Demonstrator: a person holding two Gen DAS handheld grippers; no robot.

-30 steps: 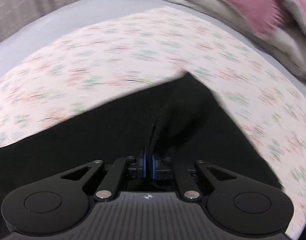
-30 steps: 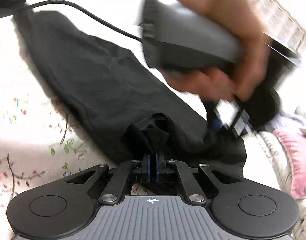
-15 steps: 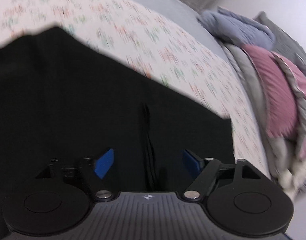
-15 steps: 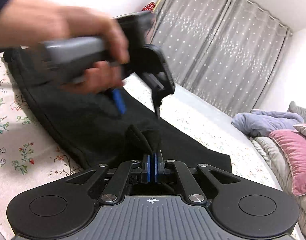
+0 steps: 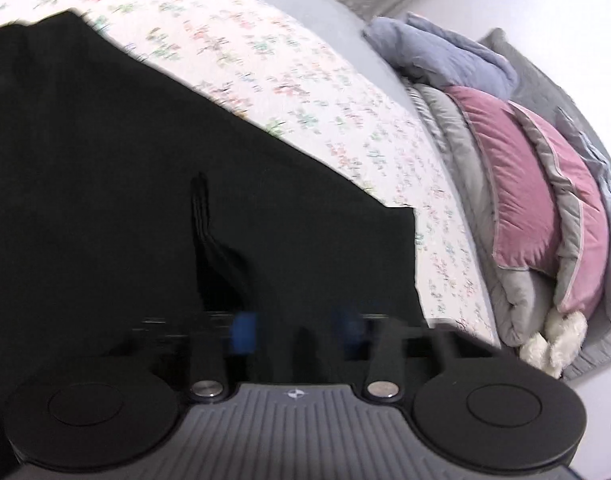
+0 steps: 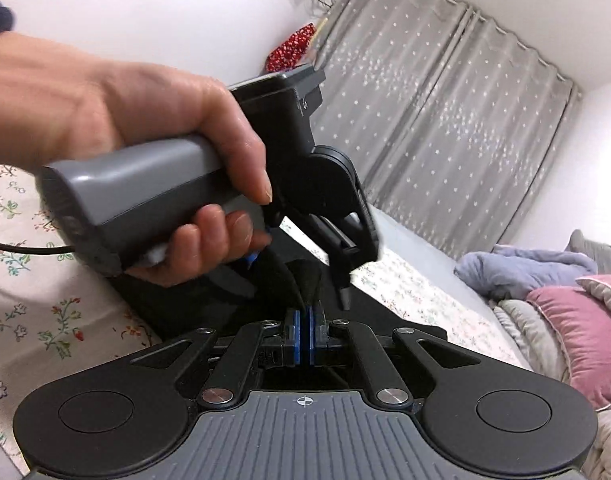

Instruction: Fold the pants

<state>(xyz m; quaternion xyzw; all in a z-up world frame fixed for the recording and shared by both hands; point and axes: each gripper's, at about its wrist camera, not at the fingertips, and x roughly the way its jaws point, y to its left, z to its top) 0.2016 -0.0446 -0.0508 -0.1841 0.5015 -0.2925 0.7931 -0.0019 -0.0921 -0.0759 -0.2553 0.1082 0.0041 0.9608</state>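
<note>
The right gripper [image 6: 304, 334] is pinching a raised fold of the black pants [image 5: 105, 184]. The left gripper [image 5: 297, 328], blurred, has just been closing over the cloth; I cannot tell whether it grips. The pants lie flat across the floral bed [image 5: 305, 92], bedding [image 5: 545, 184] piled at one edge.

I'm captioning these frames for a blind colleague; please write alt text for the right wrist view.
The right claw is shut on a raised pinch of black pants lying on a floral bedsheet. Just beyond, the person's left hand angles the left claw down toward the same fabric. Grey curtains and piled bedding fill the background.
</note>
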